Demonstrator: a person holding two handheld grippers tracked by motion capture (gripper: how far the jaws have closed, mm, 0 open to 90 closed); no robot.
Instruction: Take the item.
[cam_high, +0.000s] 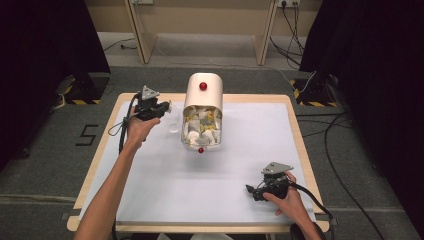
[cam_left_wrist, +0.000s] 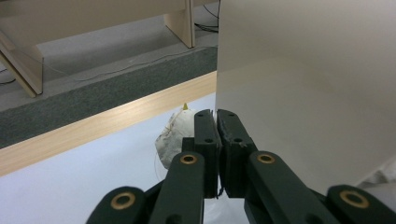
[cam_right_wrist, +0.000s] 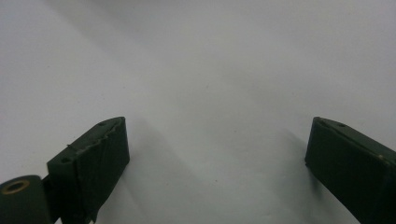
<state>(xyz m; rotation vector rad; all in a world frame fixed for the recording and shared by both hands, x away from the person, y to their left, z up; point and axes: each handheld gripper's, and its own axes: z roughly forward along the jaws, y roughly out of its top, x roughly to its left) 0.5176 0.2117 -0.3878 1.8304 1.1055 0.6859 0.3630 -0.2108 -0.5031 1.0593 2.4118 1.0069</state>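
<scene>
**Left jaws pinched at a tea bag beside the bread-bin-shaped container; right jaws spread over bare mat**

Nearest the high camera, the person's right hand (cam_high: 287, 200) holds the right gripper (cam_high: 250, 190) low over the white mat (cam_high: 200, 195), well apart from the cream container (cam_high: 202, 95) and on the near right of it. In the right gripper view its two black jaws stand wide apart, with plain mat between them and nothing held.

Standing at the far middle of the mat, the container is a rounded cream box with a red knob (cam_high: 203, 86) on top. Its clear front flap (cam_high: 201, 135) is swung down toward the person, with a second red knob (cam_high: 200, 150) at its near edge, and a heap of white and yellow tea bags (cam_high: 202, 125) shows inside.

Just left of the container, the left hand (cam_high: 137, 131) holds the left gripper (cam_high: 167, 106) close to the cream wall. In the left gripper view its jaws are pressed together, with the container's flat side (cam_left_wrist: 308, 84) filling the right. A white tea bag (cam_left_wrist: 173, 137) with a yellow tip lies just behind the jaw tips, a thin string running down from it; whether the jaws pinch that string or the bag itself I cannot tell. A small clear cup (cam_high: 173, 127) sits on the mat between the left hand and the container's flap.
</scene>
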